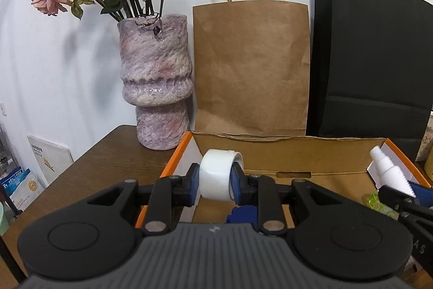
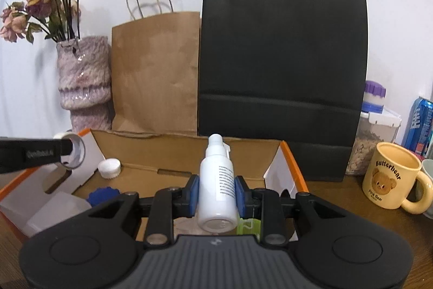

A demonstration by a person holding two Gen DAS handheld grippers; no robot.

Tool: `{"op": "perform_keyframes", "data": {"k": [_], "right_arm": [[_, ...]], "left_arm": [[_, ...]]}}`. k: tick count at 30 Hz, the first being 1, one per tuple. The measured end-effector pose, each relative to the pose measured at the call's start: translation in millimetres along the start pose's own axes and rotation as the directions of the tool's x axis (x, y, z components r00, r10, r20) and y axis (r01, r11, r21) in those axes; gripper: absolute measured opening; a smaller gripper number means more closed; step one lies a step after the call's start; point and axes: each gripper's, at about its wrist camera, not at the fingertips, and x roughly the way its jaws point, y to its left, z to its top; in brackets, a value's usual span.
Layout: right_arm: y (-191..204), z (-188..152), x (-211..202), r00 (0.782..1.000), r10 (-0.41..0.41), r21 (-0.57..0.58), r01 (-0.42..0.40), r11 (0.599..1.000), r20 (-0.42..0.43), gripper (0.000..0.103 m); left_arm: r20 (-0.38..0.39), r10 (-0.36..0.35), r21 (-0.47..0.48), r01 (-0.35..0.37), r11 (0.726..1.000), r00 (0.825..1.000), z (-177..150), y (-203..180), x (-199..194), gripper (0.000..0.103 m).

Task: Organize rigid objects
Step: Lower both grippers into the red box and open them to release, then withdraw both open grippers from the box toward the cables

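My left gripper (image 1: 215, 178) is shut on a white tape roll (image 1: 217, 174) and holds it above the left part of an open cardboard box with orange edges (image 1: 173, 159). The roll also shows in the right wrist view (image 2: 73, 152). My right gripper (image 2: 216, 192) is shut on a white spray bottle (image 2: 217, 186), nozzle up, above the box (image 2: 293, 161); the bottle also shows in the left wrist view (image 1: 391, 169). Inside the box lie a white cap (image 2: 109, 168), a blue cap (image 2: 102, 194) and a green item (image 2: 247, 226).
A purple vase with dried roses (image 1: 155, 83), a brown paper bag (image 1: 251, 67) and a black paper bag (image 2: 281, 72) stand behind the box against the wall. A yellow bear mug (image 2: 392, 178), a food jar (image 2: 374, 132) and a blue can (image 2: 422, 126) stand at the right on the wooden table (image 1: 89, 167).
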Motion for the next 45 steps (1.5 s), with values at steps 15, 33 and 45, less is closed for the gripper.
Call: {"op": "perform_keyframes", "data": {"k": [15, 33, 45], "right_arm": [[-10, -3, -2, 1.000, -0.019, 0.018, 0.019, 1.000, 0.003, 0.103], [-6, -3, -50, 0.999, -0.015, 0.000, 0.015, 1.000, 0.042, 0.103], [17, -31, -102, 1.000, 0.010, -0.065, -0.010, 0.998, 0.003, 0.103]], "left_arm": [[0.053, 0.015, 0.032, -0.017, 0.999, 0.998, -2, -2, -6, 0.103], [0.053, -0.031, -0.018, 0.032, 0.999, 0.998, -6, 23, -47, 0.103], [0.018, -0.022, -0.029, 0.023, 0.999, 1.000, -37, 63, -92, 0.103]]}}
